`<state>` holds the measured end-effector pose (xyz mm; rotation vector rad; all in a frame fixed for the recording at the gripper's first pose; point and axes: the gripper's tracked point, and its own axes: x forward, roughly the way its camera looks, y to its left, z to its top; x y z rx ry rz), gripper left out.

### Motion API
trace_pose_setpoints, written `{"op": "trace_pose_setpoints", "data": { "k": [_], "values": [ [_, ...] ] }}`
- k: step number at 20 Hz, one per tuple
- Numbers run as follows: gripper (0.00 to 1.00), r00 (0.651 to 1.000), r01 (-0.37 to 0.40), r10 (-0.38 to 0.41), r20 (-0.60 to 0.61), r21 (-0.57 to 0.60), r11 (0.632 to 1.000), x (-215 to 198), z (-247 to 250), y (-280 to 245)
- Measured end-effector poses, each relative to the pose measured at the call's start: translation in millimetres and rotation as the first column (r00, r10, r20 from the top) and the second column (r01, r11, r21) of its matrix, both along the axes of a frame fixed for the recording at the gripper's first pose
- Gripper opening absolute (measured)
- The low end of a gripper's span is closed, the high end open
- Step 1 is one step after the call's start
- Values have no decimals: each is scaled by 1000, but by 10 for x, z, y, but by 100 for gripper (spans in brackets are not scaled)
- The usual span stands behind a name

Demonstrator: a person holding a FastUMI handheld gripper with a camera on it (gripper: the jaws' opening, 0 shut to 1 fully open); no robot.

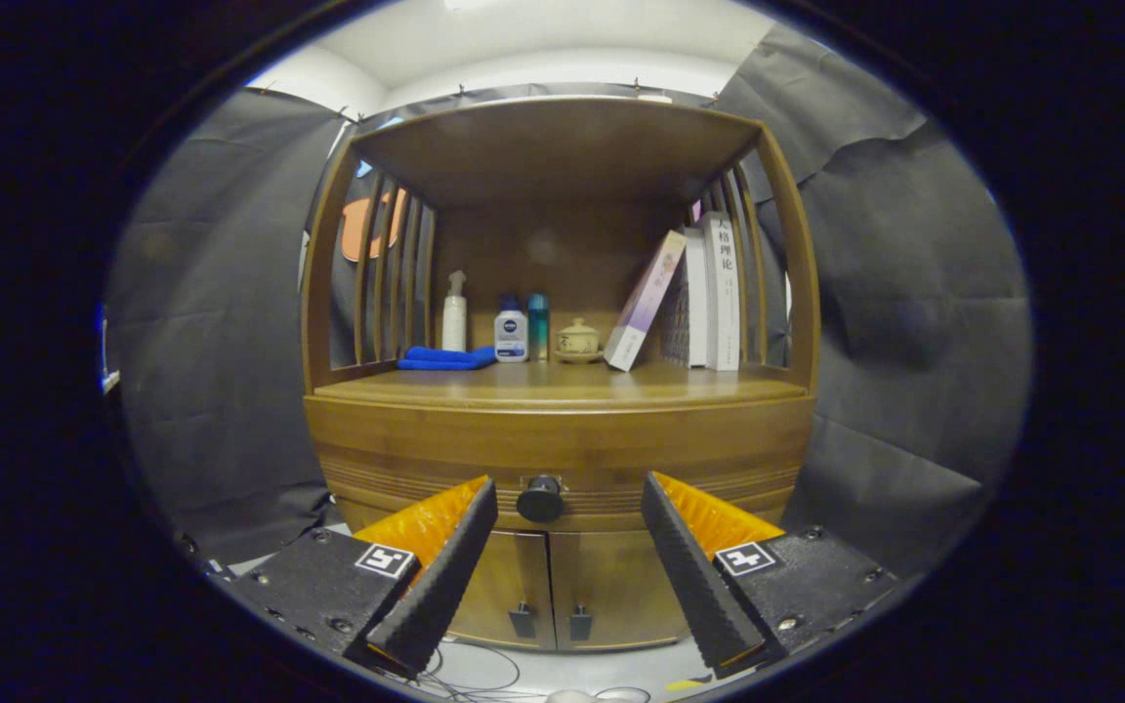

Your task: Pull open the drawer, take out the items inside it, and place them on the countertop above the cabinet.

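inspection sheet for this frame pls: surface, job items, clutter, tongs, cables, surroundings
Surface: wooden countertop, front strip bare.
Job's things: drawer shut; its round dark knob lies beyond the tongs, between the fingers' line. Contents hidden.
Clutter: at the countertop's back, a folded blue cloth, pump bottle, two smaller bottles, lidded pot, leaning book, upright books.
Grippers: tongs open, holding nothing, short of the knob.
Cables: thin cables on the floor under the tongs.
Surroundings: black cloth wall; two lower cabinet doors shut.
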<state>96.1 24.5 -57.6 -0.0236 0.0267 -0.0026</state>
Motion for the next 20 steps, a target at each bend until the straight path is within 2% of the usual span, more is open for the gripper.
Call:
{"op": "trace_pose_setpoints", "data": {
  "k": [8,12,14,18,20],
  "values": [
    [97,999,31,-32,-30,-16,999,594,-313,-57],
    [95,999,18,-18,-34,-6,1000,716,-391,9],
    [88,1000,10,-11,-23,-23,1000,699,-398,52],
    [59,999,-23,22,-32,-34,999,698,-413,175],
    [45,1000,10,-11,-23,-44,999,707,-403,144]
  ]
}}
